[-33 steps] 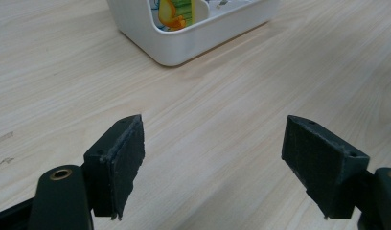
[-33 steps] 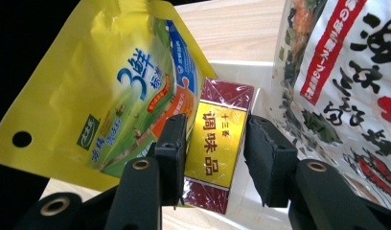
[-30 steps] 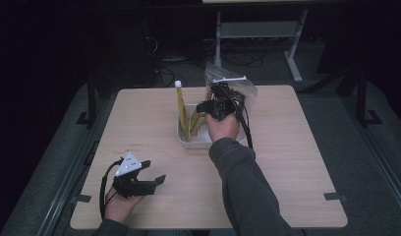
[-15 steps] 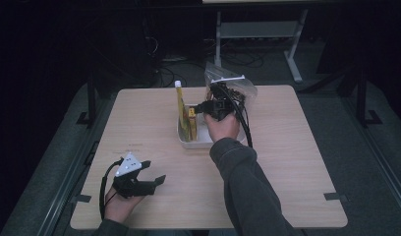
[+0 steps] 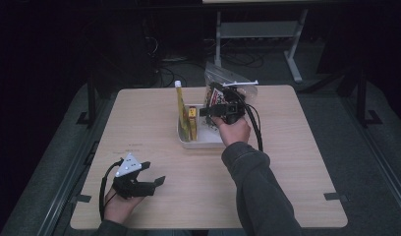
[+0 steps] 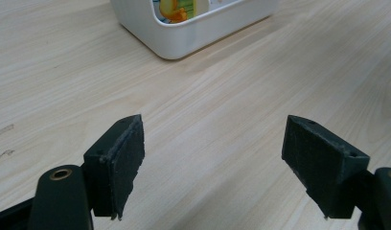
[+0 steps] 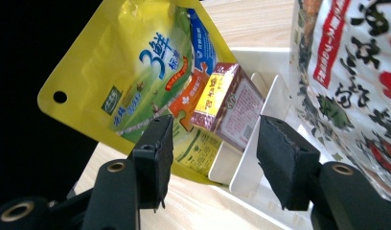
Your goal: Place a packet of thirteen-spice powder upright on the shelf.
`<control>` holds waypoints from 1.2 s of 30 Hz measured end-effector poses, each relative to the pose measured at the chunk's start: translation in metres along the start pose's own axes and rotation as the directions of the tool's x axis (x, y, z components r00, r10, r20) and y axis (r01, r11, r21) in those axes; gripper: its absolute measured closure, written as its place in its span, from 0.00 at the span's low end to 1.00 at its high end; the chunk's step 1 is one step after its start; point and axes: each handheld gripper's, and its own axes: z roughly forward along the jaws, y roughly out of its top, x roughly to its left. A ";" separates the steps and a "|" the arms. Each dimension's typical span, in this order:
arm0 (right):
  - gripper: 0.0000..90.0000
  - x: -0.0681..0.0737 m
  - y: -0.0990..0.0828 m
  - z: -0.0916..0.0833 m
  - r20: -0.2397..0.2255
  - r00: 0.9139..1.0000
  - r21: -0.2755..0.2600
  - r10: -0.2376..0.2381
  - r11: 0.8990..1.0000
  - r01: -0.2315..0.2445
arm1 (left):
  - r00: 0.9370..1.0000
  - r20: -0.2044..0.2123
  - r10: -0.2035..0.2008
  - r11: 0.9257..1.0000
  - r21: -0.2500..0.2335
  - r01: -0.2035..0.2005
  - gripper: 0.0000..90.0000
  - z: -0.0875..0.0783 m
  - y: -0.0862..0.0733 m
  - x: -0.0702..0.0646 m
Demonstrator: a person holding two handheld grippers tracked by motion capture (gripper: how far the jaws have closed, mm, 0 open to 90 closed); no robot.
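Observation:
A white bin (image 5: 201, 141) stands mid-table with a white divider (image 7: 260, 129) inside. In it a yellow pouch (image 5: 182, 115) stands upright, and a small maroon-and-yellow box (image 5: 192, 113) leans against the pouch (image 7: 136, 72). My right gripper (image 5: 207, 111) hovers at the bin's right side. Its jaws have just been opening and stand apart from the box (image 7: 227, 103), which lies just beyond the pads. My left gripper (image 5: 152, 179) rests low near the table's front left, open, with bare wood between its pads (image 6: 121, 158).
A printed snack bag (image 5: 217, 93) stands at the bin's far right, close beside my right gripper, and shows large in the right gripper view (image 7: 347, 62). The bin's corner (image 6: 184, 40) lies ahead of my left gripper. The wooden table (image 5: 297, 147) is bare around it.
My right gripper's jaws have spread and let go of the small box, which now stands in the bin against the pouch. The hand drew back a little to the right. The left gripper kept still.

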 end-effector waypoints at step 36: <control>0.46 -0.034 -0.028 -0.031 -0.117 0.993 0.020 -0.002 1.000 0.004 | 1.000 0.010 -0.016 1.000 0.015 0.016 0.24 0.001 -0.001 0.004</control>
